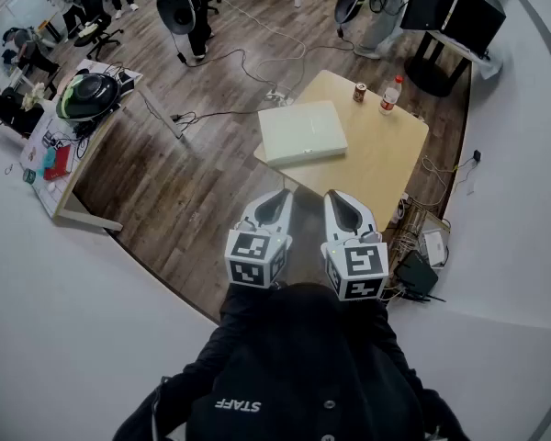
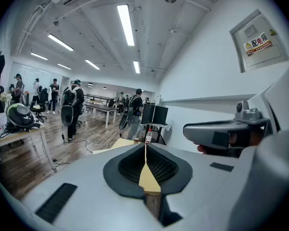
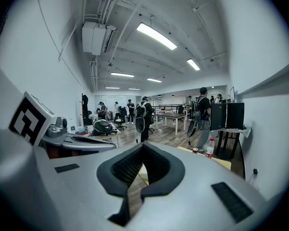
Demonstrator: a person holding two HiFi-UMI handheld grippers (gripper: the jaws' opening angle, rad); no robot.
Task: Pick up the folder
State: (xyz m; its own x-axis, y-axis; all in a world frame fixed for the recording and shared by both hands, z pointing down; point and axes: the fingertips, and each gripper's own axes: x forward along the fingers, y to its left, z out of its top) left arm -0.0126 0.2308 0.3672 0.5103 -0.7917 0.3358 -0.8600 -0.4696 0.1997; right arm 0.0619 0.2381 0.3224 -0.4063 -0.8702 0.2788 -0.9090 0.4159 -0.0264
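Note:
The folder (image 1: 303, 131), pale and closed, lies flat on the near left part of the small wooden table (image 1: 386, 168). My left gripper (image 1: 280, 194) and right gripper (image 1: 336, 196) are side by side close to my body, short of the table's near edge and apart from the folder. Both are shut with nothing between their jaws. In the left gripper view the left gripper (image 2: 145, 145) has its tips touching, with table wood showing behind them. The right gripper (image 3: 143, 144) also has its tips together in the right gripper view.
A can (image 1: 359, 92) and a red-capped bottle (image 1: 389, 96) stand at the table's far edge. Cables (image 1: 211, 113) trail over the wooden floor. A desk with a helmet (image 1: 87, 95) is at the left, monitors (image 1: 455, 12) beyond the table, and a heap of adapters (image 1: 422, 255) by the right wall.

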